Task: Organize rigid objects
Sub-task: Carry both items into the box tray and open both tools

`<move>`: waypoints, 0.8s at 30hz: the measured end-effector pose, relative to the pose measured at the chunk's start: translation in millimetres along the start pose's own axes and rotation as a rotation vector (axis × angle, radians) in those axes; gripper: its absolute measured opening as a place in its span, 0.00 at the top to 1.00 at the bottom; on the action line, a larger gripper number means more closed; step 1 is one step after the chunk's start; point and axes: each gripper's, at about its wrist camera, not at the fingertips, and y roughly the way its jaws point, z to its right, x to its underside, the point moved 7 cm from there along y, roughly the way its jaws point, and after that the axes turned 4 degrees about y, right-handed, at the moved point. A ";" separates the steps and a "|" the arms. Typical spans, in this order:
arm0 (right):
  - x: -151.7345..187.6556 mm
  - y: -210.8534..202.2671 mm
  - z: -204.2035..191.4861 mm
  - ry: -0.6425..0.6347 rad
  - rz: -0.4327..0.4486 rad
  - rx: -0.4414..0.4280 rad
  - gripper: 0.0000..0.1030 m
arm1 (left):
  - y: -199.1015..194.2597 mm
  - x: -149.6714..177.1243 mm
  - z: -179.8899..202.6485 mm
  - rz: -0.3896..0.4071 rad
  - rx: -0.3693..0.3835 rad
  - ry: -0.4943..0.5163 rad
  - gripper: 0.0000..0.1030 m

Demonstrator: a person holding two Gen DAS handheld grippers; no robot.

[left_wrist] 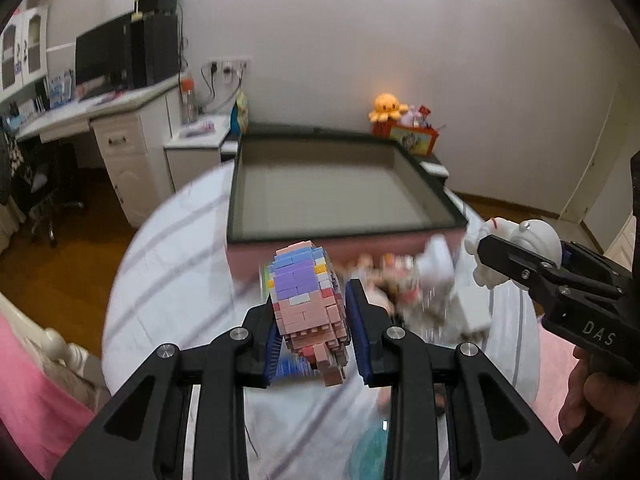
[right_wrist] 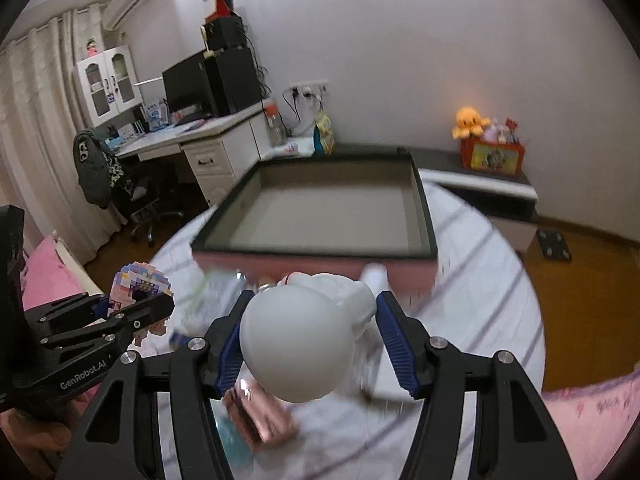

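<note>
My left gripper [left_wrist: 314, 328] is shut on a pink and purple brick-built figure [left_wrist: 308, 300] and holds it above the round table, in front of the box. It also shows in the right wrist view [right_wrist: 138, 284]. My right gripper [right_wrist: 310, 338] is shut on a white round-headed figurine [right_wrist: 298, 344], held above the table. That figurine shows at the right of the left wrist view [left_wrist: 520, 246]. A large shallow box [left_wrist: 236, 184] with a dark rim and pink sides stands on the far half of the table; I see nothing inside it.
The round table has a white striped cloth [left_wrist: 168, 248]. Blurred small toys [left_wrist: 412, 284] lie in front of the box. A shiny pink object [right_wrist: 260, 416] lies under my right gripper. A desk with a monitor [right_wrist: 188, 84] stands at the left. An orange plush [right_wrist: 470, 120] sits on a far bench.
</note>
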 end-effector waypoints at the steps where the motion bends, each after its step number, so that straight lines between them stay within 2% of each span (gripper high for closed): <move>1: -8.4 3.4 0.3 -0.008 0.008 0.001 0.40 | 0.0 -12.2 -1.6 0.020 -0.006 0.004 0.71; 7: -50.3 33.2 6.4 -0.013 0.019 -0.001 0.40 | 15.8 -63.8 -7.2 0.071 -0.022 0.013 0.71; 12: -70.7 78.0 15.1 -0.014 -0.027 0.011 0.40 | 51.7 -92.2 -10.2 0.065 -0.031 0.013 0.71; 16: -72.8 119.4 25.2 -0.004 -0.099 0.025 0.40 | 90.0 -98.9 -9.8 0.020 -0.025 0.009 0.71; 20: -67.4 144.1 30.5 -0.004 -0.158 0.037 0.40 | 131.8 -94.9 -11.5 -0.053 -0.016 0.002 0.71; 24: -59.8 158.7 31.7 -0.023 -0.206 0.051 0.39 | 156.6 -87.1 -14.1 -0.103 -0.020 0.001 0.70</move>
